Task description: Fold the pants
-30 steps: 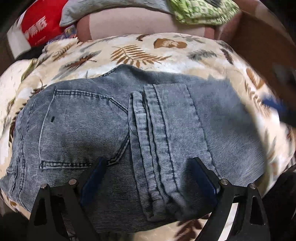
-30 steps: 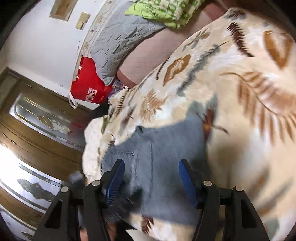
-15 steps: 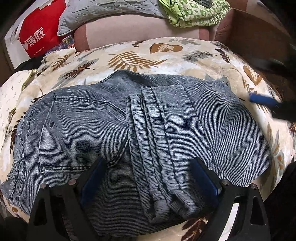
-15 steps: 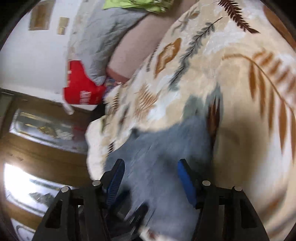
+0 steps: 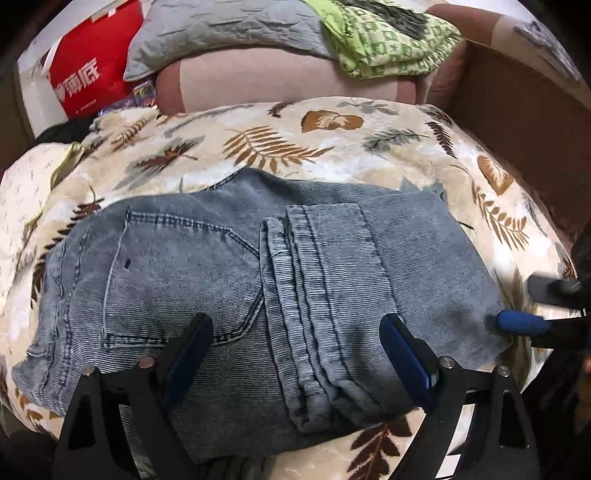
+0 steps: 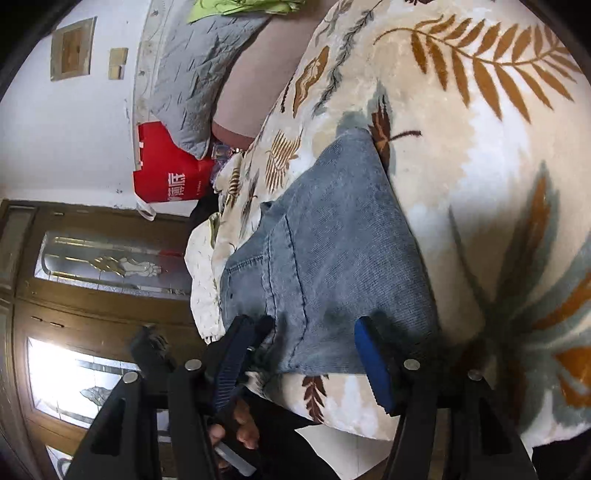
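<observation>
Your pants (image 5: 236, 295) lie folded on the blanket (image 5: 295, 147), leg hems on top, right of the back pocket. Behind the blanket: cushion (image 5: 258, 77), with pillow (image 5: 221, 29) and cloth (image 5: 388, 40) on it. Bag (image 5: 92, 77) stands left of the cushion.

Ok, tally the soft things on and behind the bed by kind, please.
Jeans: 1
Leaf-print blanket: 1
Grey pillow: 1
Green checked cloth: 1
Red bag: 1
Total: 5
</observation>
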### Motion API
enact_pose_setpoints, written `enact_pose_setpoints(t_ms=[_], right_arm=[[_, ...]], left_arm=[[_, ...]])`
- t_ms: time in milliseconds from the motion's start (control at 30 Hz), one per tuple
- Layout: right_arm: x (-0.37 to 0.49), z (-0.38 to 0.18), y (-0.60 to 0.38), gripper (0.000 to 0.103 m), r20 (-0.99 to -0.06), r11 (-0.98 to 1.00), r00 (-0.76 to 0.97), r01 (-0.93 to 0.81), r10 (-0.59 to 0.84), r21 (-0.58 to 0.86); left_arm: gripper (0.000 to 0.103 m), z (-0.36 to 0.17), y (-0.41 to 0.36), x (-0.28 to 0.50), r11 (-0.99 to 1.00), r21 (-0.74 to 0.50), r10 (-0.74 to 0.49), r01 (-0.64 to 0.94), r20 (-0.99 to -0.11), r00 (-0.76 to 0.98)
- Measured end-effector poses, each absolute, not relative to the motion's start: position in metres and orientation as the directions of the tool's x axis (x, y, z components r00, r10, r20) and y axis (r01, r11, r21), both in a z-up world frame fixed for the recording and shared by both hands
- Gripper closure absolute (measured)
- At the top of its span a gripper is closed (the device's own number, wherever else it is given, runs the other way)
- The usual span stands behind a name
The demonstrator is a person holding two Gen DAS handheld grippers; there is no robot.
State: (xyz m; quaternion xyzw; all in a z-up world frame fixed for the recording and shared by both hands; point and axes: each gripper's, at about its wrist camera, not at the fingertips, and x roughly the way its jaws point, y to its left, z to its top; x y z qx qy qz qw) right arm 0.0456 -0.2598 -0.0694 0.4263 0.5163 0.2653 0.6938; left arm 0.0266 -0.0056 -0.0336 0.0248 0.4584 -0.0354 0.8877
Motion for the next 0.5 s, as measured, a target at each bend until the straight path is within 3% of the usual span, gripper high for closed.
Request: enact_pose_setpoints(t_ms=[67,100,300,500], right_arm=[[0.045,-0.087,-0.260,0.040,-0.540,0.529,0.298,0.124,0.787,0.840],[0.046,-0.090,-0.261,0.040,-0.519,0.503,0.306,0.134,0.798,0.854],[0.066,-0.050,-0.258,0.039,-0.533,0.549,0.315,0.044,0.785,0.835],[0.138,-0.044,-0.243,0.039,-0.550,0.570,0.300,0.024,0.780,0.821]], left_arm=[[0.011,-0.049,-0.014,0.030,0.991,0.087,0.016,0.106,-0.843,0.538],[0.010,-0.058,-0.016,0.032,0.987,0.109,0.034,0.118,-0.856,0.515],[0.011,-0.040,-0.018,0.026,0.988,0.104,0.015,0.115,-0.804,0.594],[0.010,-0.059,-0.018,0.029,0.988,0.081,-0.007,0.131,-0.826,0.564]])
